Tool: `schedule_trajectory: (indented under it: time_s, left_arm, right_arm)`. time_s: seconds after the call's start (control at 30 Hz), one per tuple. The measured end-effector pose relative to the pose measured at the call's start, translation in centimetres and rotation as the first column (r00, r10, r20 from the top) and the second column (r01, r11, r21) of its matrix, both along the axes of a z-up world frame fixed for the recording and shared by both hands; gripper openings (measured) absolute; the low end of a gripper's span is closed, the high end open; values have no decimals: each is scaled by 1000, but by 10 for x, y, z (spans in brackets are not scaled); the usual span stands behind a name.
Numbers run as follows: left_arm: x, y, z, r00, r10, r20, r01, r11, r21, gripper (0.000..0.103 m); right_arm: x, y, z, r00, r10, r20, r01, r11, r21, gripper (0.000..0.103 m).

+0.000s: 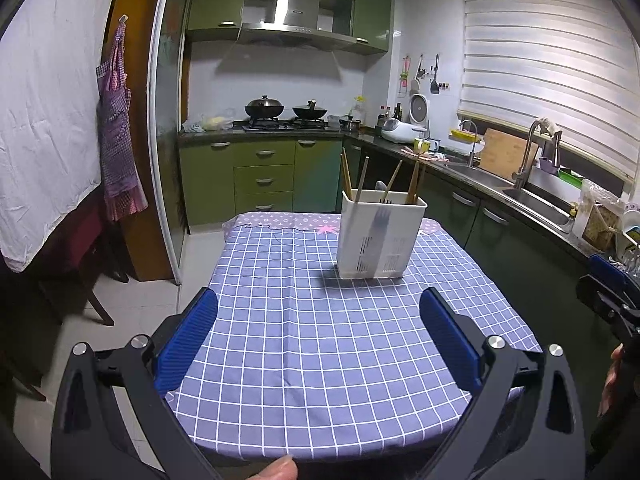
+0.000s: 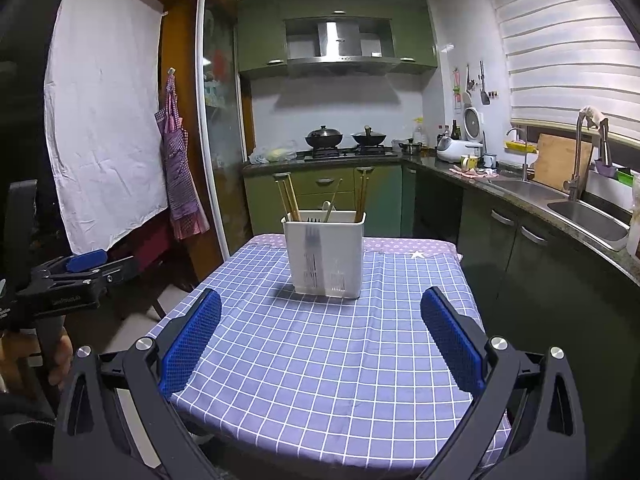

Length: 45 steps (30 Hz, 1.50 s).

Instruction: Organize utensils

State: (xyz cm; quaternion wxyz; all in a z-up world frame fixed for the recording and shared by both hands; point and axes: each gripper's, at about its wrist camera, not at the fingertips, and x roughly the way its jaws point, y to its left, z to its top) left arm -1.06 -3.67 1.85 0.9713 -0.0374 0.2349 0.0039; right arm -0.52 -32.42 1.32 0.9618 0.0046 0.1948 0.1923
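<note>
White plastic, slotted near its base, the rectangular utensil caddy [image 1: 380, 236] stands upright toward the far end of the small table, on the blue-and-white checked tablecloth [image 1: 312, 340]. Several wooden chopsticks [image 1: 346, 174] lean in it, along with what looks like a pale spoon [image 2: 327, 209] and, seen dimly through the wall, a dark fork [image 1: 378, 224]; how its compartments divide them I cannot tell.

No loose utensil lies anywhere on the cloth that either wrist view shows, so by my judgement the sorting is at or very near its end, with everything visible already in the caddy. If anything remains, it is out of sight.

Both tools are back at the near edge of the table, well apart from the caddy. On the left gripper [image 1: 320, 332] the blue ribbed pads stand wide apart with nothing between them; the right gripper [image 2: 322, 332] is likewise spread and empty.
</note>
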Motion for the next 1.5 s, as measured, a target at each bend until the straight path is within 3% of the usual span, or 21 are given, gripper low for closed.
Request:
schedule_trajectory:
  time_s: [1.5]
  left_arm:
    - [-2,-2,-3,1000,-5,-12,5,1000,18,96]
  right_arm:
    - [5,0,-7,1000,11,-10,-11,1000,-3,98]
